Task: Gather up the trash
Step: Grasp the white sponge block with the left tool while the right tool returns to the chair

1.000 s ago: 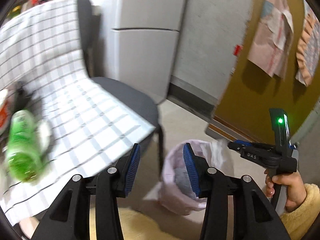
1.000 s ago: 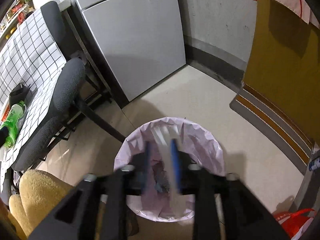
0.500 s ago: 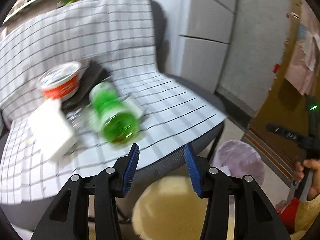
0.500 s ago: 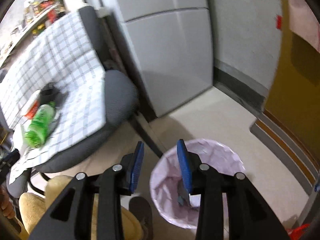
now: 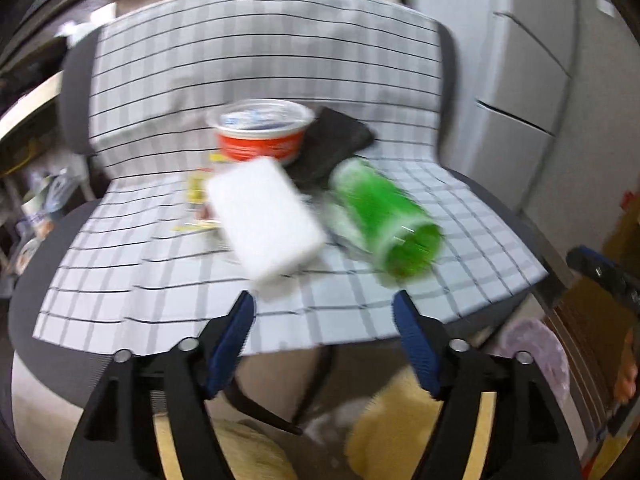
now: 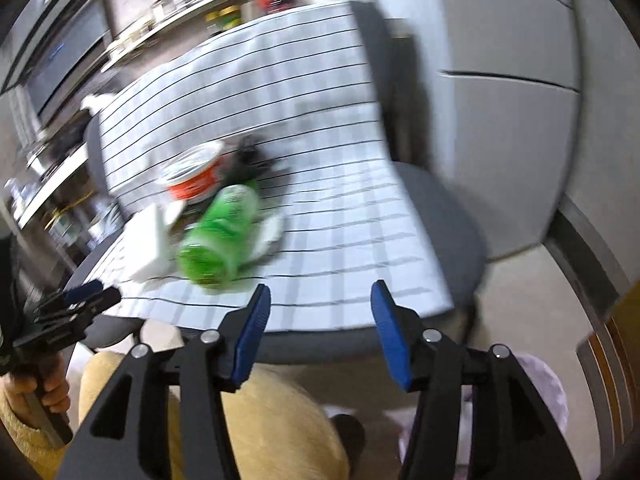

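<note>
Green bottle [image 5: 384, 220] and red tub [image 5: 260, 136], labels blurred; both grippers' fingers empty, opening.

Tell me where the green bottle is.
The green bottle lies on its side on the checked cloth over the chair seat, right of the white block, before the red tub.

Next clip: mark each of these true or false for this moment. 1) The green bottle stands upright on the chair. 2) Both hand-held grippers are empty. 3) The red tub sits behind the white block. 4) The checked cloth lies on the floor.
1) False: the green bottle lies on its side on the checked cloth.
2) True: the left hand-held gripper and the right hand-held gripper have nothing between their opening jaws.
3) True: the red tub is farther back than the white block.
4) False: the cloth is draped over the chair, covering seat and backrest.
</note>
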Tool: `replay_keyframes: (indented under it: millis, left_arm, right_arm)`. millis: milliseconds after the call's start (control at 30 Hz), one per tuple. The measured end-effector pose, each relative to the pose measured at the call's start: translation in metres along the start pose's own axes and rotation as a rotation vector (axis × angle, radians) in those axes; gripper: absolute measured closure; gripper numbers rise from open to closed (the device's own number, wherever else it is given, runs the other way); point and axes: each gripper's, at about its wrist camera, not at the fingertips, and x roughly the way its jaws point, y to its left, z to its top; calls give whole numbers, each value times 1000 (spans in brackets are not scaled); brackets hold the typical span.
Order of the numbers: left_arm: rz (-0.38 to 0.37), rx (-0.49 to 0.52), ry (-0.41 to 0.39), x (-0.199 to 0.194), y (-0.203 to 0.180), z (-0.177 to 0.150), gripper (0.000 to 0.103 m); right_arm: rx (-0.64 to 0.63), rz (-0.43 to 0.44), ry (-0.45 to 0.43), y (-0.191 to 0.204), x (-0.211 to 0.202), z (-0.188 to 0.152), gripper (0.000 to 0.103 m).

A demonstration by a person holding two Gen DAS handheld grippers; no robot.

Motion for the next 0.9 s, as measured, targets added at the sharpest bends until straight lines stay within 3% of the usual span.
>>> replay_keyframes:
  millis: [100, 200, 600, 700, 733, 900]
  left_arm:
    - [56, -90, -5, 9, 18, 13, 15]
    - [67, -148, -6, 22, 21, 26, 15]
    - [231, -213, 71, 93, 9, 54, 15]
    - [261, -230, 87, 102, 13, 54, 20]
    - [254, -230, 94, 103, 15, 53, 31]
    - [199, -209, 53, 79, 23, 47, 36]
  right_arm:
    - [-55, 16, -12, 25, 13, 9, 46]
    - [-71, 37, -14, 38, 25, 13, 42]
    - [-58, 7, 21, 30, 34, 0, 40]
    - [-58, 1, 26, 27, 34, 0, 40]
    - [-59, -2, 27, 27, 34, 0, 40]
    - [-72, -5, 20, 31, 31, 2, 39]
